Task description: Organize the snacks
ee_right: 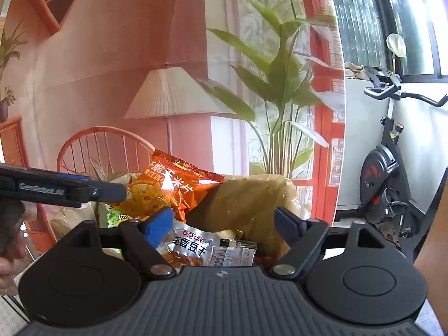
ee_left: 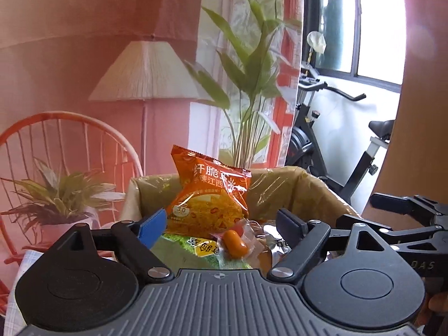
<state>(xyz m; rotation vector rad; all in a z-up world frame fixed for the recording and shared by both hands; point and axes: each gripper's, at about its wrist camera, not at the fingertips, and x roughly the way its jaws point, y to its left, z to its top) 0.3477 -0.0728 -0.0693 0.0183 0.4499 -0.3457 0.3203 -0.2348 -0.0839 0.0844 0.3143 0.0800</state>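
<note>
Cardboard box [ee_left: 294, 193] lined with crinkly plastic is the big thing out front, and all the snacks are sitting in it. Orange chip bag [ee_left: 208, 196] stands upright against the back wall. Lower down there's a green packet [ee_left: 184, 249], a silver bean-curd pouch [ee_right: 193, 243], and a tiny wrapped orange candy [ee_left: 234, 243] on top. My left gripper [ee_left: 221, 226] and right gripper [ee_right: 224, 224] both have fingers spread wide, nothing between them.

One orange chip bag [ee_left: 208, 193], one green packet [ee_left: 193, 247], one orange candy [ee_left: 235, 242] and one silver pouch [ee_right: 190, 245] are counted in one lined box [ee_left: 282, 187].
</note>
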